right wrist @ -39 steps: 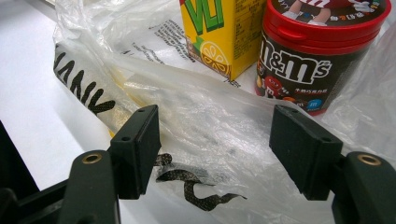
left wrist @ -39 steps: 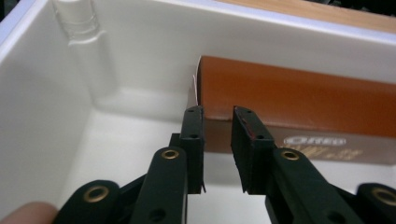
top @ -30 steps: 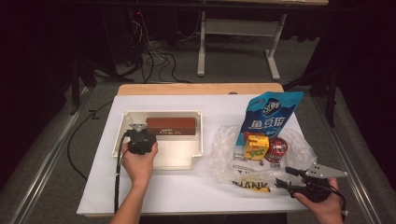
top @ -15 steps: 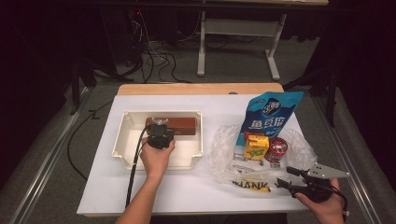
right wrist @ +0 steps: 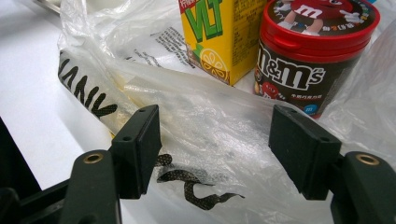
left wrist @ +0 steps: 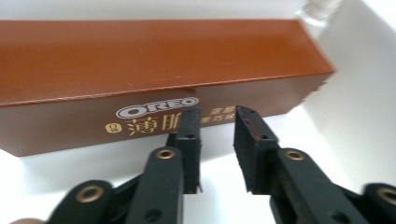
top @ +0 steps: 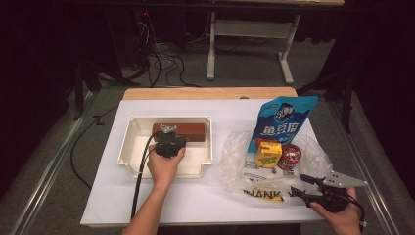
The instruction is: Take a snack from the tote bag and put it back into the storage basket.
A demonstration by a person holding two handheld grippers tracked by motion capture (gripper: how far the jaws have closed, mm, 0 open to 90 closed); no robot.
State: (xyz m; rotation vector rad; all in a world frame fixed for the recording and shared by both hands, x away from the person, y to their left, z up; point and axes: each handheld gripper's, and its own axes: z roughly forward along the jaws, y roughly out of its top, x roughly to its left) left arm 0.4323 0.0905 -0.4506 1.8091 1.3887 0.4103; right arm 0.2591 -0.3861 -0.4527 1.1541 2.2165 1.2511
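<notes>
Hovering inside the shallow cream plastic tray (top: 128, 147), the left gripper (left wrist: 217, 123) points at the long brown cardboard Oreo box (left wrist: 154, 70) lying along the tray's far wall; in the high view the box (top: 191, 130) sits just beyond the gripper (top: 168, 139). Its jaws have just been opening, now a narrow gap apart, nothing between them, tips just short of the box's printed front face, contact not clear. The right gripper (right wrist: 215, 140) sits at the near right corner of the white table (top: 205, 205), seen there in the high view (top: 306, 186), jaws spread wide and gripping nothing. Crinkled clear plastic bag (right wrist: 215, 116) lies between and beyond its pads, not pinched. In the bag: yellow drink carton (right wrist: 219, 32), red-lidded M&M's tub (right wrist: 303, 56). Blue snack pouch (top: 281, 122) stands behind them.
</notes>
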